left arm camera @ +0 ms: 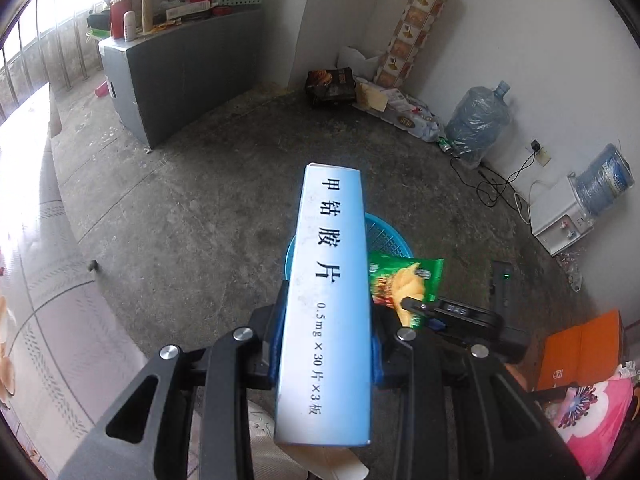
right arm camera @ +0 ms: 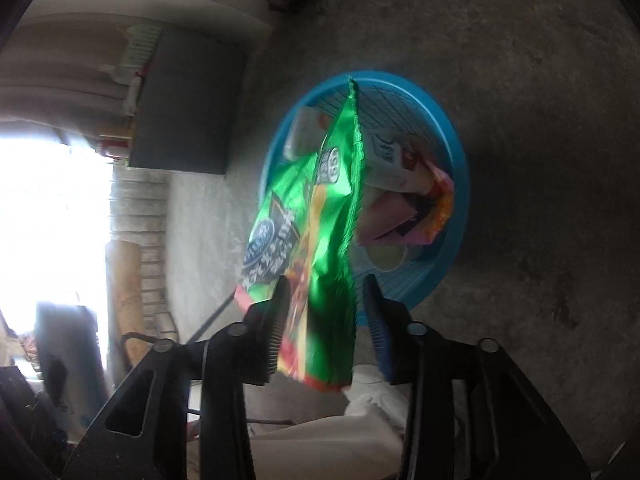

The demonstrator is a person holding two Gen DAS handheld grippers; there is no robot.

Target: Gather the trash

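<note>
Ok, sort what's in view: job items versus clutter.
Job:
- long pale-blue cardboard medicine box, in left gripper
- shiny green snack wrapper, between right gripper fingers
- round blue plastic basket

Clutter:
- blue water jug
- grey cabinet
- orange cardboard box

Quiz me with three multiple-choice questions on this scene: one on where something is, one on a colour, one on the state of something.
1. Where is the round plastic basket?
A. on the grey concrete floor
B. on a shelf
C. hanging on a wall

2. What colour is that basket?
A. red
B. blue
C. yellow

3. What is the left gripper doing?
A. open with nothing in it
B. shut on the long pale-blue cardboard medicine box
C. holding a bottle

Answers: 1 A, the basket stands on the floor below the shiny green snack wrapper. 2 B, its rim and mesh are blue. 3 B, the box sits clamped between the left fingers.
</note>
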